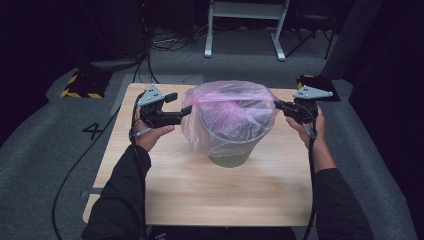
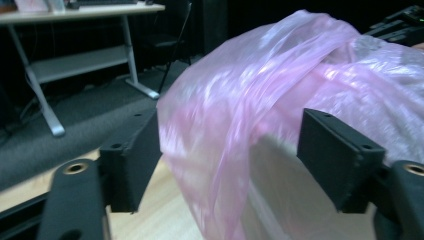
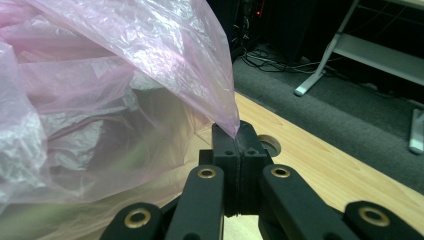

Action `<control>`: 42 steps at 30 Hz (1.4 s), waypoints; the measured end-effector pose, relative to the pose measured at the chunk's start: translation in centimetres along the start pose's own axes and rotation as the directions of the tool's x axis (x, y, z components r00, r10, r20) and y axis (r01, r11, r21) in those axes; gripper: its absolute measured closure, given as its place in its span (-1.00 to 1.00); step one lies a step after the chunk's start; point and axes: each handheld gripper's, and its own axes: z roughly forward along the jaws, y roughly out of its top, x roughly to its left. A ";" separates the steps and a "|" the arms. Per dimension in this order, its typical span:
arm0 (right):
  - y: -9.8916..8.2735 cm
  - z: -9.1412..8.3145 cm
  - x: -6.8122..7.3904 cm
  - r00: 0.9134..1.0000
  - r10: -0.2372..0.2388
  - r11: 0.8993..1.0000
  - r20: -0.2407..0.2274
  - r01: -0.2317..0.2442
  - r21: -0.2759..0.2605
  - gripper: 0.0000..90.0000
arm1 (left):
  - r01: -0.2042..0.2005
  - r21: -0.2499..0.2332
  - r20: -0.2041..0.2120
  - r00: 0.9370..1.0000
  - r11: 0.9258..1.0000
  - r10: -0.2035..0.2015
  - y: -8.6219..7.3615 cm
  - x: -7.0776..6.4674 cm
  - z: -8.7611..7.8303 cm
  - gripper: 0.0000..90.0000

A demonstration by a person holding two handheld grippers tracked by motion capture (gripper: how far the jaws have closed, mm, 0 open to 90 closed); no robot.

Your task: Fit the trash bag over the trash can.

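A grey-green bin (image 1: pixel 229 155) stands in the middle of the wooden table (image 1: pixel 200 195), with a thin pink plastic bag (image 1: pixel 227 112) draped over its top and sides. My left gripper (image 1: pixel 186 112) is at the bag's left edge. In the left gripper view it (image 2: pixel 232 165) is open, and a fold of the pink bag (image 2: pixel 260 115) lies between its spread jaws. My right gripper (image 1: pixel 278 105) is at the bag's right edge. In the right gripper view it (image 3: pixel 239 137) is shut on a pulled-out corner of the bag (image 3: pixel 150 65).
A round cable hole (image 3: pixel 270 144) sits in the tabletop just beyond the right jaws. Grey carpet surrounds the table. A white-legged desk (image 1: pixel 245 27) stands behind it, and a black and yellow striped block (image 1: pixel 80 85) lies at the back left. Cables trail on the floor at the left.
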 end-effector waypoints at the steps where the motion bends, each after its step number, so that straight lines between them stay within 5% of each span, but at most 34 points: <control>1: 0.1 0.1 0.1 1.000 -0.006 1.000 0.001 0.006 0.000 1.00 | -0.024 0.005 0.026 0.999 1.000 0.024 0.3 -0.2 0.1 -0.48; 5: 0.4 0.5 0.2 1.000 -0.017 1.000 0.003 0.017 0.020 0.98 | -0.098 0.024 0.070 0.993 0.995 0.096 1.3 -1.3 0.6 -0.53; 8: 0.5 0.7 0.2 1.000 -0.024 0.999 0.006 0.024 0.023 0.97 | -0.144 0.061 0.021 0.990 0.988 0.143 1.7 -2.1 1.4 -0.53; 12: 0.5 1.0 0.1 1.000 -0.029 0.999 -0.004 0.029 0.021 0.93 | -0.127 0.078 -0.028 0.991 0.989 0.130 2.3 -1.6 2.4 -0.42; 14: 0.5 1.1 0.1 0.999 -0.033 0.999 -0.008 0.033 0.025 0.94 | -0.127 0.100 -0.042 0.990 0.987 0.132 2.5 -1.1 3.0 -0.23; 16: 0.5 1.2 0.1 0.999 -0.032 0.999 -0.024 0.032 0.017 0.95 | -0.137 0.122 -0.050 0.988 0.983 0.144 2.5 -0.7 3.5 0.20; 22: 0.3 2.0 -0.1 0.998 -0.034 0.999 -0.047 0.035 0.032 0.99 | -0.164 0.185 -0.051 0.983 0.969 0.176 2.0 0.1 5.6 0.84; 29: 0.1 3.1 -0.6 0.999 -0.017 0.997 -0.051 0.021 0.070 1.00 | -0.120 0.248 -0.086 0.986 0.961 0.145 1.1 1.0 8.0 0.99; 34: -0.4 3.9 -0.9 0.998 0.014 0.995 -0.061 -0.008 0.098 1.00 | -0.051 0.269 -0.092 0.993 0.962 0.078 0.0 1.6 9.3 0.99; 42: -1.4 5.6 -0.5 0.993 0.054 0.984 -0.100 -0.037 0.172 1.00 | 0.043 0.308 -0.067 0.997 0.950 -0.023 -1.2 1.9 11.3 0.99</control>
